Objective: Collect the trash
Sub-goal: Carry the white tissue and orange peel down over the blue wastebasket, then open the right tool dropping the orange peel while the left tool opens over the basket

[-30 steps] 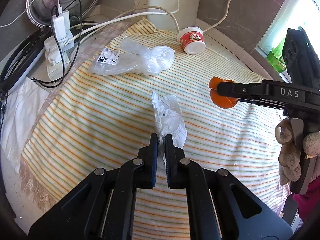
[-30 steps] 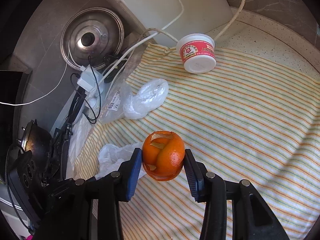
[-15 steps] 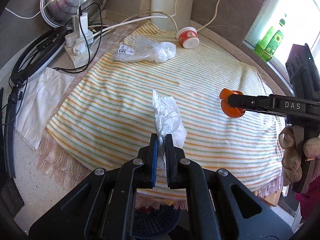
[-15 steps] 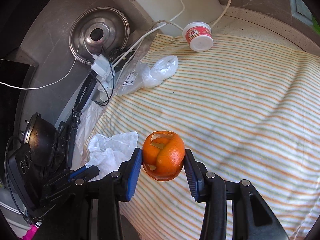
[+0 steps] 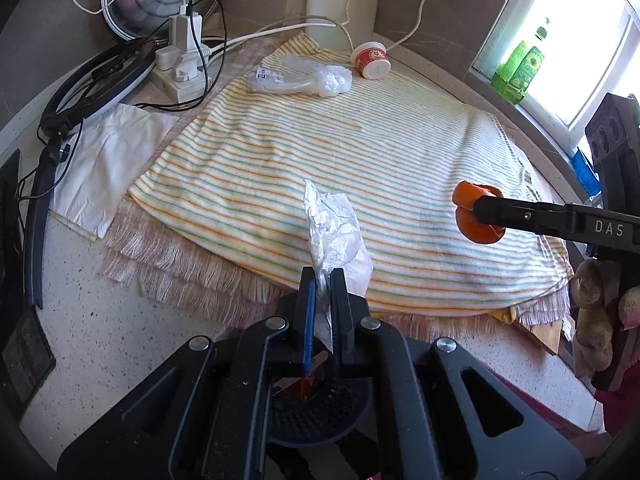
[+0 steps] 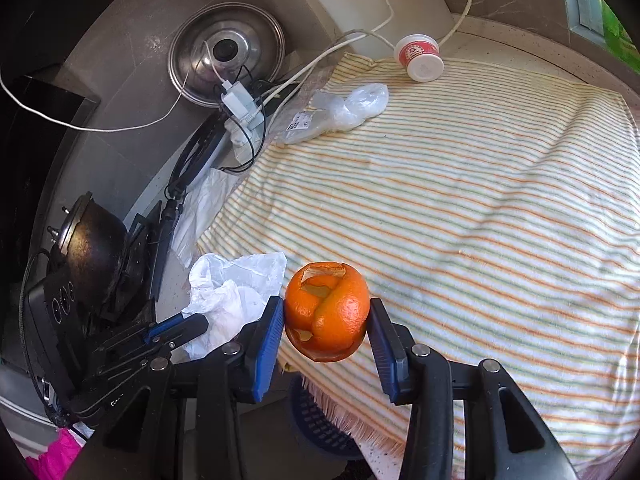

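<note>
Both hands are carrying trash off the striped cloth (image 5: pixel 360 152) toward the dark mesh bin (image 5: pixel 332 408), which sits below the cloth's fringed near edge. The left gripper (image 5: pixel 323 280) is closed tight on a crumpled white plastic wrapper (image 5: pixel 334 232), which stands up out of the jaws above that edge. The right gripper (image 6: pixel 326 312) clamps a hollow orange peel (image 6: pixel 327 310) between its blue pads, with the peel hanging over the near part of the cloth, beside the wrapper.

By the look of it, the step in hand is the carry to the bin, with nothing dropped yet. The next move calls for bringing each load squarely over the bin's mouth before the jaws part — the light wrapper may cling or drift, while the peel should fall straight.

Two more pieces lie at the far side of the cloth: a clear plastic bag (image 5: pixel 300 80) and, just beyond it at the far corner, a small red-and-white cup (image 5: pixel 371 63) on its side. They are probably next.

The left wrist view looks down into the bin between its own fingers and shows something red inside; it also catches a hand (image 5: pixel 600 312) at the cloth's right end and green bottles (image 5: pixel 520 68) at the window. The right wrist view shows only a slice of the bin under the fringe — but takes in a black pot (image 6: pixel 96 252) off the cloth's left side, which the other view lacks.
</note>
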Demonstrator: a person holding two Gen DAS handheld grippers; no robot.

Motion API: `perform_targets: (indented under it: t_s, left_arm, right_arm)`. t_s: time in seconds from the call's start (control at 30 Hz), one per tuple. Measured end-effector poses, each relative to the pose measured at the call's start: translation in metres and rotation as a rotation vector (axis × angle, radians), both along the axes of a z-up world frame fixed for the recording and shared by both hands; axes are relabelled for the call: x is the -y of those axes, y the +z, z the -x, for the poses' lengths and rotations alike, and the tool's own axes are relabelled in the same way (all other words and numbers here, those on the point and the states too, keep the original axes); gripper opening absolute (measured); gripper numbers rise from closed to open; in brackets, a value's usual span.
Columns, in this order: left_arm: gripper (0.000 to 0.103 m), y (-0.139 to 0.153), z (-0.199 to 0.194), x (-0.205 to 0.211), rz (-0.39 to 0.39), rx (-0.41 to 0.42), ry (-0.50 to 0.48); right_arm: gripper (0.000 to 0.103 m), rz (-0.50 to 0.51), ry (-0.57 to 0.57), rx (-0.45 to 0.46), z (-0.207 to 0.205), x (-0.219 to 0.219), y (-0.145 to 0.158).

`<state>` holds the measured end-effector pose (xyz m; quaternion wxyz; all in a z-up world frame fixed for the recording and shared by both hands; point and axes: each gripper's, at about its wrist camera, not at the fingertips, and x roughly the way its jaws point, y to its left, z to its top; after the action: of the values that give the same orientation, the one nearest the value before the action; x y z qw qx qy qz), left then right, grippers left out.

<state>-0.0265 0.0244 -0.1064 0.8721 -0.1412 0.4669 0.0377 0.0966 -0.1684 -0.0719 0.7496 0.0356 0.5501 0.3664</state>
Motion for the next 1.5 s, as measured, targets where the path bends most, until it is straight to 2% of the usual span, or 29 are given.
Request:
perform_targets:
  t_s: [0.33, 0.63, 0.9, 1.27, 1.5]
  left_arm:
    - [0.005, -0.013, 0.04, 0.007, -0.009, -0.025, -0.048]
    - [0.005, -0.034, 0.068, 0.008, 0.008, -0.068, -0.067]
    - [0.005, -0.07, 0.088, 0.005, 0.026, -0.144, -0.077]
    - [0.005, -0.125, 0.107, 0.002, 0.043, -0.262, -0.065]
    - [0.005, -0.148, 0.111, 0.005, 0.039, -0.31, -0.061]
  right_arm:
    - [0.044, 0.007, -0.001, -0.004, 0.045, 0.001, -0.004]
    - [0.044, 0.026, 0.016, -0.029, 0.082, -0.008, -0.022]
    - [0.044, 0.059, 0.024, -0.059, 0.111, -0.013, -0.045]
    - [0.044, 0.134, 0.032, -0.116, 0.147, -0.014, -0.093]
    - [0.044, 0.178, 0.038, -0.115, 0.161, -0.013, -0.111]
